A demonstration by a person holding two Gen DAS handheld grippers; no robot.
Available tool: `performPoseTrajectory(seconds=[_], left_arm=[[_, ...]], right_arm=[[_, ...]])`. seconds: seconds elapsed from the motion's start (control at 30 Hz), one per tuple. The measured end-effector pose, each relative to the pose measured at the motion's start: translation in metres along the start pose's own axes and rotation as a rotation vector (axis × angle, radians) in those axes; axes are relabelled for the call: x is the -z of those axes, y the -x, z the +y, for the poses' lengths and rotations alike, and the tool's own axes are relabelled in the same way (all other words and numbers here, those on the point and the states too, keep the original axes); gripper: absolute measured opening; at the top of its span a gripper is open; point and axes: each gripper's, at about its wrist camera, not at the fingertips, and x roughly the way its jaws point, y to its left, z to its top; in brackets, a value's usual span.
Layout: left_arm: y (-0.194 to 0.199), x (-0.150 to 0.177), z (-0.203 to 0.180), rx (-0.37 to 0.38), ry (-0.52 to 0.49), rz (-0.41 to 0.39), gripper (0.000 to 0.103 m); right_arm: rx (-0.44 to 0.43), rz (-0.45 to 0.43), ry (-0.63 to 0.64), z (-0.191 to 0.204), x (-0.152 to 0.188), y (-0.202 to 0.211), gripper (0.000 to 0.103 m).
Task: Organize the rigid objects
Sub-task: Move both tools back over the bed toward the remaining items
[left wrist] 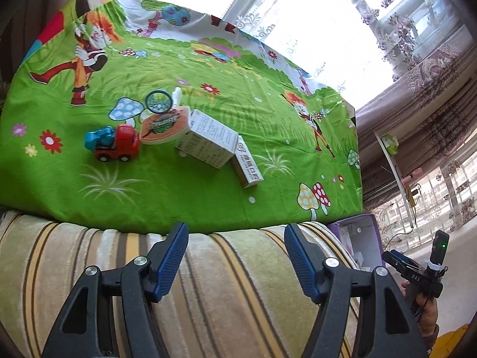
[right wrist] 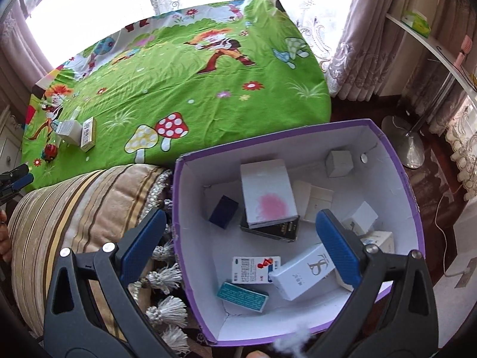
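Green cartoon sheet (left wrist: 208, 197) still carries a toy truck (left wrist: 114, 143) and cartons (left wrist: 208, 141); purple box (right wrist: 396, 161) holds many; both grippers (left wrist: 237, 256) (right wrist: 241, 246) gape empty.

Bright daylight floods through a large window (left wrist: 298, 9) at twelve o'clock, veiled by lace curtains (left wrist: 396, 26) with heavier mauve drapes (right wrist: 366, 47) at two o'clock. A striped plush cushion (left wrist: 223, 283) lies at six o'clock. Dark wooden floor (right wrist: 432, 185) and a white shelf (right wrist: 432, 44) on a metal stand show at three o'clock.

Black box (right wrist: 275, 230) half under pink-smudged box (right wrist: 268, 192); bottom-edge white blur (right wrist: 293, 344) unidentifiable.
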Motion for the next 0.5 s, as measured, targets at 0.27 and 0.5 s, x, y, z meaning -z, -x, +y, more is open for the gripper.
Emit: performPoseTrajectory(seconds=[0.27, 0.5], left_arm=[[0.015, -0.004, 0.034, -0.015, 0.056, -0.018, 0.067], [0.025, -0.011, 0.059, -0.034, 0.092, -0.029, 0.067]], right_arm=[[-0.038, 0.004, 0.089, 0.046, -0.015, -0.001, 0.101], [-0.071, 0.007, 0.174, 0.089, -0.030, -0.005, 0.101]])
